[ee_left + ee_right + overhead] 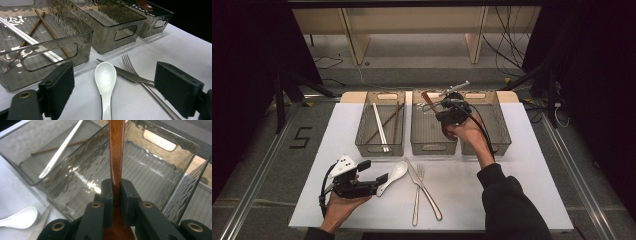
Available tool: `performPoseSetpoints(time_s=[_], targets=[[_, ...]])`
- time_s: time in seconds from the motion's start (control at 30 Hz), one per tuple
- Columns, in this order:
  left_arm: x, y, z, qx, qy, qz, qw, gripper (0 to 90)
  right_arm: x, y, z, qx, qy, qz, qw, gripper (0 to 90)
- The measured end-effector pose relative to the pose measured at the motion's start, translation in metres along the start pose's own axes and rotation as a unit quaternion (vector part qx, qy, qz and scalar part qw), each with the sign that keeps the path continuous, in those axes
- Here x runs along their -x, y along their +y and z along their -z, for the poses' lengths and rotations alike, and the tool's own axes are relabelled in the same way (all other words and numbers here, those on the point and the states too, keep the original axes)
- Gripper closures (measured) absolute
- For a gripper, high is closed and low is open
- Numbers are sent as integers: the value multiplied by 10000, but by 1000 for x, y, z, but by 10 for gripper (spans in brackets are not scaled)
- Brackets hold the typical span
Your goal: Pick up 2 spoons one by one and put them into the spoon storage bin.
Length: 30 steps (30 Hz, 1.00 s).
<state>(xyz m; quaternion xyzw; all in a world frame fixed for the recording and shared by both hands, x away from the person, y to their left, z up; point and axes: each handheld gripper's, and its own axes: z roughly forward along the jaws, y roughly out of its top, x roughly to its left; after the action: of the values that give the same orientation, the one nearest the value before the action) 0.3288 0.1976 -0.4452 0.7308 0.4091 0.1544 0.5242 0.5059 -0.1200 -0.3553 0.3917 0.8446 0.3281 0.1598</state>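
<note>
At a white-covered table (512, 190), a person's right gripper (116, 192) has its jaws clamped tight on the handle of a brown wooden spoon (116, 150), held in the air above the middle clear plastic bin (433, 137) of three. The left bin (380, 145) holds white chopsticks (379, 127) and brown chopsticks (387, 122). The left gripper (113, 91) rests low near the table's front edge, jaws standing wide apart and gripping nothing, with a white ceramic spoon (105, 80) lying on the table between them. Just beside it lie a knife (125, 74) and a fork (130, 66), crossed
</note>
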Motion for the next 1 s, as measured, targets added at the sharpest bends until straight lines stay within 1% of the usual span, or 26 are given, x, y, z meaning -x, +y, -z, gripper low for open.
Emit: performPoseSetpoints(time_s=[0.07, 0.37, 0.53, 0.77, 1.0], targets=[[0, 0, 0, 0, 5, -8, 10000, 162, 1, 1, -3, 23, -15, -74, 10000, 820], [0, 0, 0, 5, 0, 6, 10000, 162, 6, 1, -15, 15, -134, -169, 9998, 820], [0, 0, 0, 8, 0, -4, 10000, 162, 8, 0, -21, -59, -166, -249, 9995, 819], [0, 0, 0, 2, -1, 12, 10000, 162, 7, 0, -27, -54, -181, -243, 9995, 818], [0, 0, 0, 4, -2, 7, 10000, 162, 8, -3, -34, -166, -224, -286, 9992, 814]])
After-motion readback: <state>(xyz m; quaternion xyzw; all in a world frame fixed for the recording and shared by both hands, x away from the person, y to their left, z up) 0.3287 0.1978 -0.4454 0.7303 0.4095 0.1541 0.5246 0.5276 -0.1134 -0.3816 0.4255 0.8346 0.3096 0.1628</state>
